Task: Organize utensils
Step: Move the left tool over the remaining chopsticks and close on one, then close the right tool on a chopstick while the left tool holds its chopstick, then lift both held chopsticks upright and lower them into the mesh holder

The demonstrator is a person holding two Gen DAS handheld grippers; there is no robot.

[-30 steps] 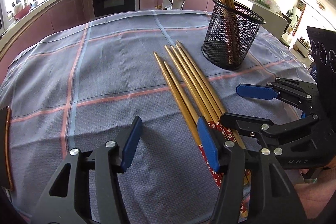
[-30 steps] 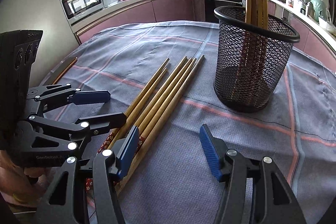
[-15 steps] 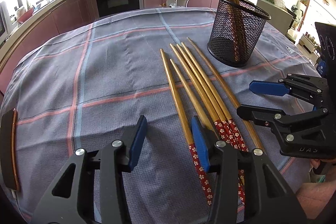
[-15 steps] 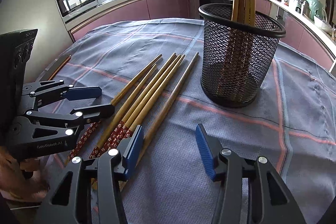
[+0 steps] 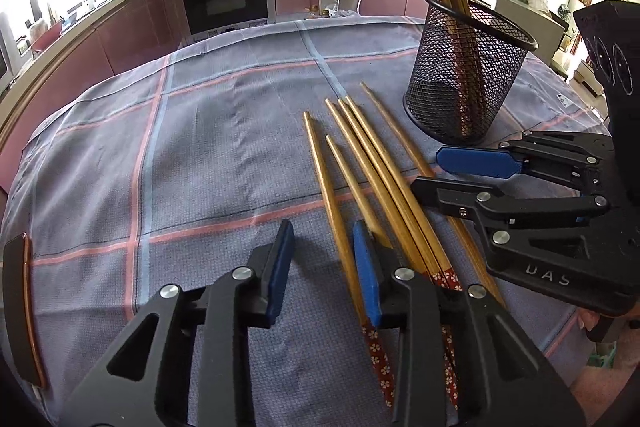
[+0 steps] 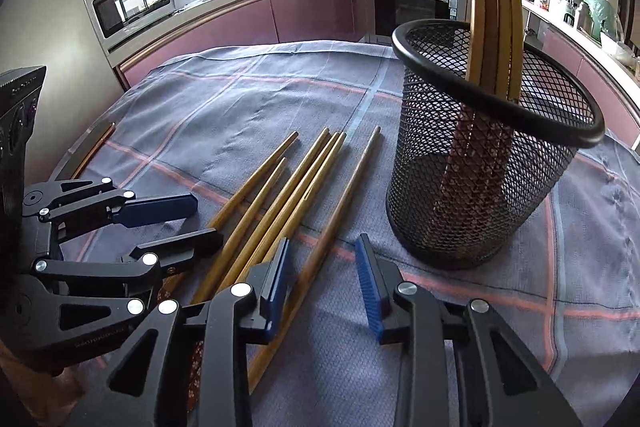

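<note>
Both grippers, left (image 5: 323, 267) and right (image 6: 323, 279), hung with jaws apart, nothing held. Loose chopsticks (image 5: 372, 171) lay bunched beside the mesh cup (image 6: 480, 171); a pinch could catch two or roll them.

Your left tool (image 5: 324, 259) sits low with its jaws parted and nothing between them. Your right tool (image 6: 324, 271) lies just beside it, angled inward, likewise spread and empty.

Chopsticks' (image 5: 376, 163) patterned ends under left gripper's fingers (image 5: 366, 277)
</note>
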